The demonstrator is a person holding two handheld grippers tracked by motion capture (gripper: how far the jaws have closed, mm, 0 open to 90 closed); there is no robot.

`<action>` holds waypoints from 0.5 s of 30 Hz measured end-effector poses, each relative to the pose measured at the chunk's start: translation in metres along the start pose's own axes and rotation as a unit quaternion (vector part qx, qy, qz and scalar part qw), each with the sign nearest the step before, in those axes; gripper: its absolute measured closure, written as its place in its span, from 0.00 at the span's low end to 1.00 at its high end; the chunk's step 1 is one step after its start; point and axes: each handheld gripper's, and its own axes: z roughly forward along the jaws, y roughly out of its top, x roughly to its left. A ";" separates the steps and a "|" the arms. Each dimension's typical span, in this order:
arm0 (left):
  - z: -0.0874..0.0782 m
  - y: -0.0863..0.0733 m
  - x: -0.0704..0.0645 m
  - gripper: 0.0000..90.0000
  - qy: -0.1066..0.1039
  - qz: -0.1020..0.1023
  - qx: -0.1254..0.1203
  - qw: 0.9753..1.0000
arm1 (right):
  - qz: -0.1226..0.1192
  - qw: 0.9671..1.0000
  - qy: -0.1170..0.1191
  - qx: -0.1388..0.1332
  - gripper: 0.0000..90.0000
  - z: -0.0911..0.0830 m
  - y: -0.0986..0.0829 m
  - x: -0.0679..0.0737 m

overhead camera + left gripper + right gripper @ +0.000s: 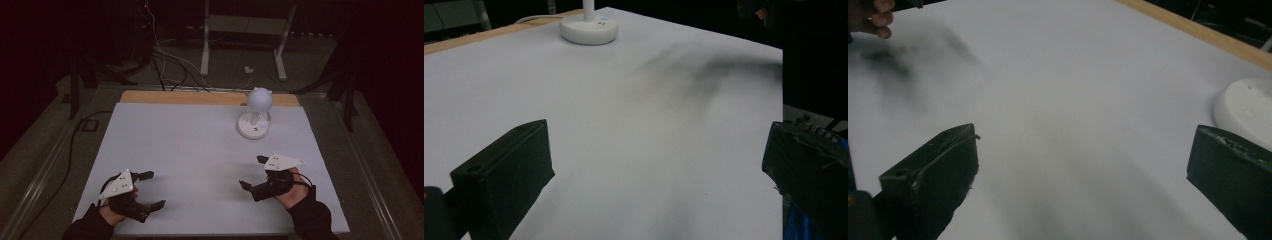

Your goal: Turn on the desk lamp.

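Your left gripper (151, 190) sits low at near left corner of white table (190, 150), jaws spread wide, nothing between them. Your right gripper (253, 172) sits at near right, jaws likewise wide apart and empty, pointing left across table.

Small white lamp (255, 114), round head on thin stem over round base, stands upright toward far right of table, well apart from both your grippers. Your right gripper is the nearer one. Lamp base (588, 29) visible far ahead in left gripper view; base edge (1243, 110) just beyond right jaw in right gripper view.
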 end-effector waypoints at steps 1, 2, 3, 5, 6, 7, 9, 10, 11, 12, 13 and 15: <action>0.000 0.000 0.000 0.00 0.000 0.000 0.000 1.000 | 0.001 1.000 0.001 -0.001 0.00 0.000 0.002 -0.001; 0.000 0.000 0.000 0.00 0.001 0.001 0.000 1.000 | -0.002 1.000 -0.001 -0.002 0.00 0.001 0.005 -0.001; 0.000 0.000 0.000 0.00 0.000 0.001 0.000 1.000 | -0.002 1.000 -0.001 -0.002 0.00 0.001 0.005 -0.001; 0.000 0.000 0.000 0.00 0.000 0.001 0.000 1.000 | -0.004 1.000 -0.005 -0.002 0.00 0.001 0.008 -0.003; 0.000 0.000 0.000 0.00 0.000 0.000 0.000 1.000 | -0.004 1.000 -0.005 -0.002 0.00 0.001 0.008 -0.003; 0.000 0.000 0.000 0.00 0.000 -0.001 0.000 1.000 | -0.003 1.000 -0.006 -0.002 0.00 0.002 0.011 -0.005; 0.000 0.000 0.000 0.00 0.001 0.001 0.001 1.000 | -0.001 1.000 -0.007 -0.004 0.00 0.003 0.013 -0.007; 0.000 0.000 0.000 0.00 0.000 0.001 0.001 1.000 | -0.001 1.000 -0.007 -0.004 0.00 0.003 0.013 -0.007; 0.000 0.000 0.000 0.00 0.000 0.000 0.001 1.000 | -0.002 1.000 -0.006 -0.003 0.00 0.003 0.014 -0.008; 0.001 0.000 0.000 0.00 0.000 0.000 0.001 1.000 | -0.002 1.000 -0.009 -0.002 0.00 0.005 0.016 -0.010; 0.001 0.000 0.000 0.00 0.000 0.001 0.002 1.000 | 0.000 1.000 -0.007 -0.003 0.00 0.005 0.017 -0.011; 0.001 0.000 0.000 0.00 -0.001 0.001 0.002 1.000 | 0.002 1.000 -0.008 -0.003 0.00 0.006 0.018 -0.012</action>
